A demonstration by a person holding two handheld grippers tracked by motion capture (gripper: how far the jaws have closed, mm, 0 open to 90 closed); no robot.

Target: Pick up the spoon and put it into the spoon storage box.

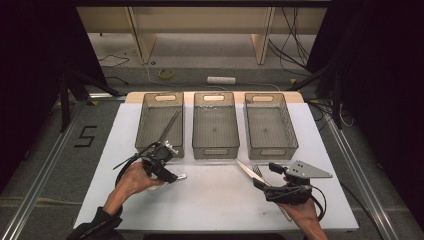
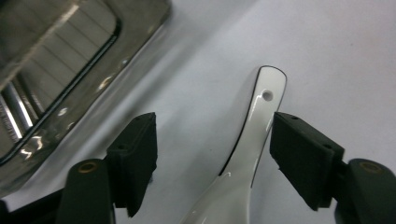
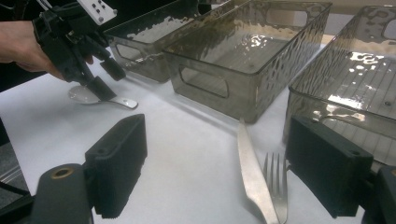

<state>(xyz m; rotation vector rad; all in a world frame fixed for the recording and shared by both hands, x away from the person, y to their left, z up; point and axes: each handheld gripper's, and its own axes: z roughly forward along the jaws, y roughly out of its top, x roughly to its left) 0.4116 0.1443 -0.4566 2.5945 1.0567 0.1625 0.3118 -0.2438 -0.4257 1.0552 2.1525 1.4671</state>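
Observation:
A shiny spoon (image 2: 259, 121) lies on the white table, its handle with a small hole running up between the jaws of my left gripper (image 2: 215, 158). The right pad sits close beside the handle; the left pad stands well clear, so the jaws are open around it. From above, my left gripper (image 1: 172, 175) points down at the spoon (image 1: 181, 176) just in front of the left bin (image 1: 141, 127). A knife (image 3: 250, 172) and a fork (image 3: 275, 186) lie side by side on the table between the wide-open jaws of my right gripper (image 3: 215, 172), untouched.
Three clear grey bins stand in a row at the back: the left one holds thin metal sticks (image 1: 170, 125); the middle bin (image 1: 215, 150) and right bin (image 1: 272, 150) look bare. Cables trail from both grippers. The white table (image 1: 215, 200) ends near my forearms.

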